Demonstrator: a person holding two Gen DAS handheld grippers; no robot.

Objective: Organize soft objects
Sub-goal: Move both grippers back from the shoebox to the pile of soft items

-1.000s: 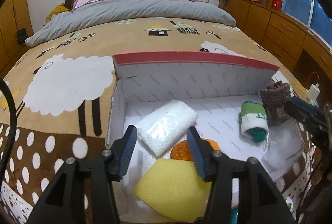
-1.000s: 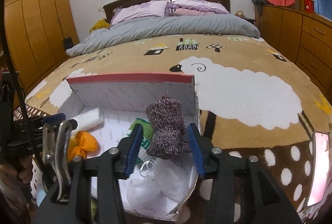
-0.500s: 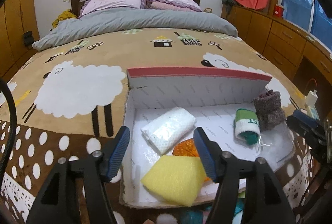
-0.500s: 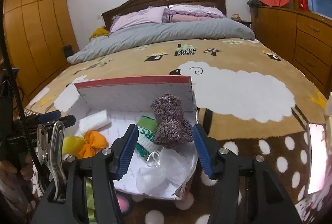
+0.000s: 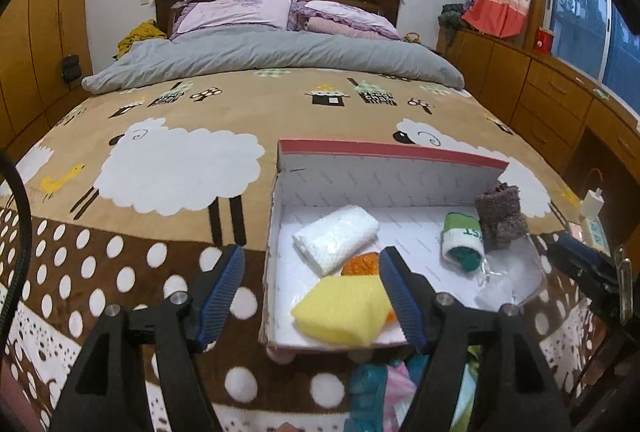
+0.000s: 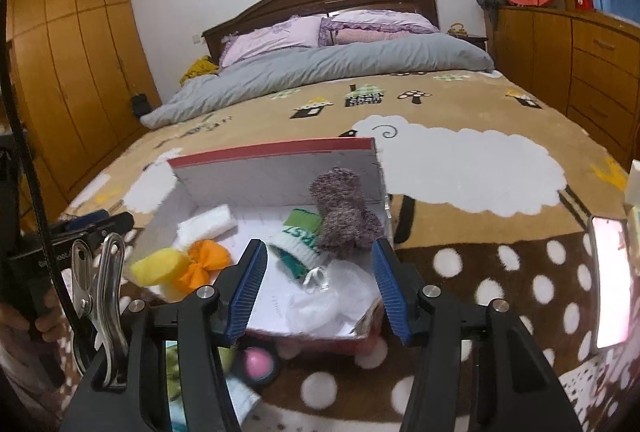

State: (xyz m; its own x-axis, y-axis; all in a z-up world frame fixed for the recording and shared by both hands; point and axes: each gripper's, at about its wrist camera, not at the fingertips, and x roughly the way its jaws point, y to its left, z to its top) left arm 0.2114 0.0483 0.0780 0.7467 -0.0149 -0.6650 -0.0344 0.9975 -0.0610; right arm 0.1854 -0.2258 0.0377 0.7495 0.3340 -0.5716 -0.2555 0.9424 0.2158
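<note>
My left gripper (image 5: 312, 284) is opening on nothing above the white cardboard box (image 5: 384, 188) on the bed, which holds a spongy yellow block (image 5: 340, 312), a pebbled white roll (image 5: 336, 242) and a fuzzy purple knit (image 5: 500, 216). My right gripper (image 6: 320, 282) stands spread and empty. Only its view shows the orange piece (image 6: 206, 264) as a crinkled bow and a pink ball (image 6: 258, 362) below the box.

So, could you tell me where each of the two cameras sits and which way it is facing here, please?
Left wrist: rides the left gripper, jaws opening with nothing between; looks down over the open box toward the headboard; the right gripper's tip shows at right.
Right wrist: rides the right gripper, open and empty; same direction, from the box's right; a hand shows at left.
Shared: box, yellow sponge, purple knit sock, bed.
</note>
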